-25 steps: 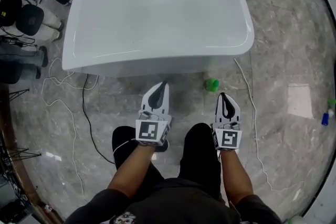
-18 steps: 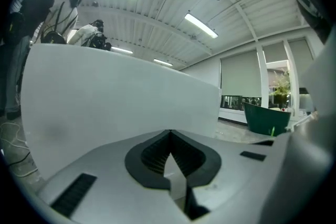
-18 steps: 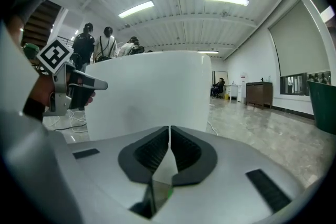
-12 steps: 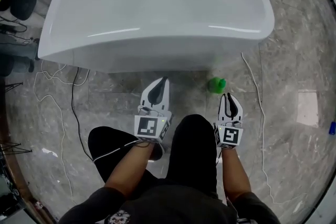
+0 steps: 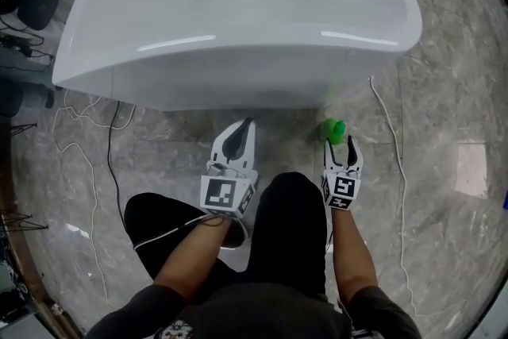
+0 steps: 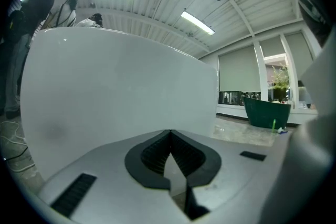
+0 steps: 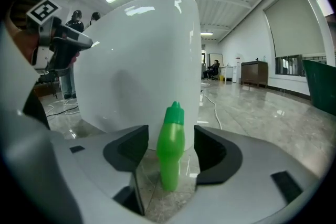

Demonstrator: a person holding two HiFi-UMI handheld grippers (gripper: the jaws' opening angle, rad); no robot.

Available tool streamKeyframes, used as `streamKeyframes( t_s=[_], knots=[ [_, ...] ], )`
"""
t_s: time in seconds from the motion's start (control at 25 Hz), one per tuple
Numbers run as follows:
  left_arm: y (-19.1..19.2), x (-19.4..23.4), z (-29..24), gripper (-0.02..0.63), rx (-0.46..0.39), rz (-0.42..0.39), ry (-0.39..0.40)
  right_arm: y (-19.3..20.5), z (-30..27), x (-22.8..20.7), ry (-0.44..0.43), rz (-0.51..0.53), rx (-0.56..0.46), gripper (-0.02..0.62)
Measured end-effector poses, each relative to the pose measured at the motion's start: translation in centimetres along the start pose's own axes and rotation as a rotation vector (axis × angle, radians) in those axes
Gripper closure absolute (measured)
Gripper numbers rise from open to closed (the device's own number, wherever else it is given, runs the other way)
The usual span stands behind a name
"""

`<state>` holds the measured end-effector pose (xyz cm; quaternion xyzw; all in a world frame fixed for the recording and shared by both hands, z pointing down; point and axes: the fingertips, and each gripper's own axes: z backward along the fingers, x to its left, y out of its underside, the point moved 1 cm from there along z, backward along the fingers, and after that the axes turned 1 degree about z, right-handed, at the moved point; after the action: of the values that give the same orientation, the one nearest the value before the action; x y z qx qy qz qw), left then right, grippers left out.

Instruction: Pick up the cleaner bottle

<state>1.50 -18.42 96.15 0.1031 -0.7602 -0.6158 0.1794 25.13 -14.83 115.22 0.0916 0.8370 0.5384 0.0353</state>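
Right gripper view has the green cleaner bottle (image 7: 170, 147) upright on the floor (image 7: 252, 113), just beside the bathtub (image 7: 142, 60). It stands between the right tongs (image 7: 171, 157), which are opening, pads clear of it. Gripping and lifting remain. Facing the bathtub, the left tongs (image 6: 169, 136) sit clenched, empty.

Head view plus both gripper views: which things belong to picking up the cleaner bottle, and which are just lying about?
Job in hand:
- green cleaner bottle, upright on the floor
- right gripper, jaws opening either side of the bottle, not pressing it

Lying about:
- white bathtub
- white cable on the floor
- left gripper, jaws together, empty
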Motion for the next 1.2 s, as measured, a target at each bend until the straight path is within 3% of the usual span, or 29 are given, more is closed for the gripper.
streamKeyframes(
  t_s=[0.32,0.72,0.8,0.88,1.2],
  knots=[
    [1.2,0.3,0.6,0.6,0.005,-0.021,-0.003,4.4,-4.6,-0.8,0.015,-0.054,0.04,0.304],
    [3.4,1.1,1.7,0.6,0.02,-0.026,-0.01,3.8,-8.1,-0.6,0.081,-0.087,-0.002,0.307],
    [3.6,1.0,1.8,0.6,0.027,-0.032,-0.006,3.5,-8.5,-0.6,0.086,-0.068,-0.01,0.321],
    [3.7,0.9,1.9,0.6,0.033,-0.034,-0.004,3.3,-8.6,-0.6,0.092,-0.05,-0.009,0.391],
    [3.4,0.8,1.9,0.6,0.014,-0.029,-0.006,2.9,-8.2,-0.9,0.065,-0.046,-0.009,0.397]
  ],
)
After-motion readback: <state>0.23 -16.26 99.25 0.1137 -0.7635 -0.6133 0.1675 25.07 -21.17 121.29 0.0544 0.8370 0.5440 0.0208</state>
